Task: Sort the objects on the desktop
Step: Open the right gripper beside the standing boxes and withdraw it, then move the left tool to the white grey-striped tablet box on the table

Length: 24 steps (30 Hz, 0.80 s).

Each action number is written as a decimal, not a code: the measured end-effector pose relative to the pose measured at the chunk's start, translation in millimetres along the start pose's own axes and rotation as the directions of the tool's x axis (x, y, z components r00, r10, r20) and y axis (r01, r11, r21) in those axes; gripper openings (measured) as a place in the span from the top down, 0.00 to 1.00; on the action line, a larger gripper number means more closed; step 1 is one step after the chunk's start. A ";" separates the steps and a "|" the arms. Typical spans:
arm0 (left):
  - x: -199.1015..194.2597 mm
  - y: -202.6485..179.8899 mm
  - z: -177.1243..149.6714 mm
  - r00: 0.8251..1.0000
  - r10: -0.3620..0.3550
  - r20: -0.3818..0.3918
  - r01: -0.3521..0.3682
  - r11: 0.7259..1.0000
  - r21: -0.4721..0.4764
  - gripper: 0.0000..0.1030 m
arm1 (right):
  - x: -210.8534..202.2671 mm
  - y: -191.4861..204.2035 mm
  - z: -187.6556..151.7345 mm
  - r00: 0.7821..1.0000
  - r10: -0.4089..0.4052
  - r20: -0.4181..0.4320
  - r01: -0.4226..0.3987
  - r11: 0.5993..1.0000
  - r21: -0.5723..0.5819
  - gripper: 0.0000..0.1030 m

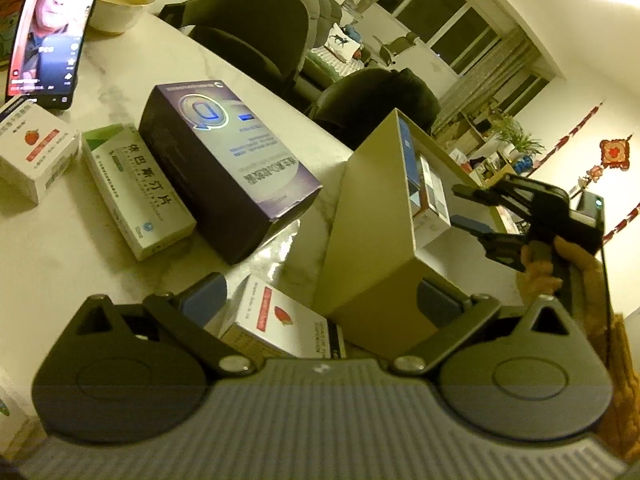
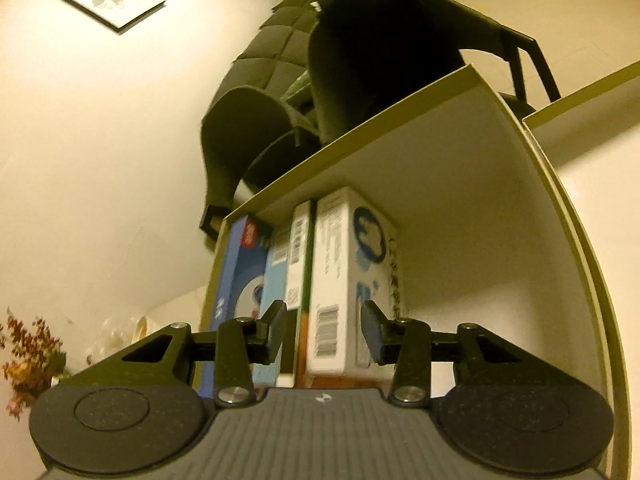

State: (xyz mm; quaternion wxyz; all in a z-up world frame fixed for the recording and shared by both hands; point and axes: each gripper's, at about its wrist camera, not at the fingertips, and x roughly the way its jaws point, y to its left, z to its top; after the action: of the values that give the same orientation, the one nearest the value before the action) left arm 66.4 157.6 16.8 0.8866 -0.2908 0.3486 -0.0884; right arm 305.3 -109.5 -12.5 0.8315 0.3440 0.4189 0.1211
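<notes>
A beige storage box [image 1: 372,216] stands on the white marble table [image 1: 120,64], holding several upright cartons. In the right wrist view, a white carton with a blue ring [image 2: 348,276] stands beside a blue carton [image 2: 240,272] inside the storage box [image 2: 460,200]. My right gripper [image 2: 324,334] is open, its fingers on either side of the white carton's near end. The left wrist view shows the right gripper [image 1: 468,210] reaching into the box. My left gripper [image 1: 320,300] is open wide over a white strawberry-label carton [image 1: 276,320] and the box's near corner.
Loose on the table lie a purple carton [image 1: 224,164], a green-and-white carton [image 1: 140,192] and another strawberry carton [image 1: 36,152]. A phone with its screen lit [image 1: 52,32] and a bowl [image 1: 120,4] stand at the back. Dark chairs [image 1: 256,40] line the far edge.
</notes>
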 end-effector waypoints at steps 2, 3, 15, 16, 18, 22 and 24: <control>-1.0 1.6 -0.3 1.000 0.003 0.002 -0.003 1.000 -0.004 0.00 | -5.5 2.9 -4.5 1.000 0.011 -0.004 -0.011 1.000 -0.011 0.56; -1.5 2.3 -0.4 1.000 0.005 0.003 -0.005 1.000 -0.005 0.00 | -8.2 4.3 -6.7 1.000 0.016 -0.006 -0.016 1.000 -0.016 0.56; -9.6 16.2 -2.5 0.999 0.051 0.019 -0.050 0.998 -0.034 0.00 | -43.3 16.4 -30.1 0.997 0.075 0.026 -0.073 0.995 -0.063 0.47; -10.4 18.0 -2.5 0.998 0.057 0.019 -0.057 0.998 -0.038 0.00 | -47.0 17.4 -32.2 0.996 0.081 0.032 -0.078 0.995 -0.069 0.45; -12.4 21.0 -2.1 0.997 0.071 0.021 -0.070 0.997 -0.044 0.00 | -54.1 18.7 -37.1 0.994 0.097 0.044 -0.093 0.993 -0.075 0.43; -21.4 24.5 -0.3 0.994 0.108 0.033 -0.107 0.994 -0.033 0.00 | -66.4 21.2 -48.2 0.990 0.132 0.057 -0.127 0.988 -0.092 0.38; -26.6 26.3 1.1 0.990 0.133 0.042 -0.132 0.991 -0.026 0.00 | -70.9 22.0 -53.9 0.989 0.139 0.058 -0.133 0.986 -0.098 0.34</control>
State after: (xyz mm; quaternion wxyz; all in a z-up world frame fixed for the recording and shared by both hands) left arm 46.2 189.1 17.4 0.8944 -0.2792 0.3489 -0.0188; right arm 221.2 -102.7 23.5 0.8495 0.3362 0.3614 0.1860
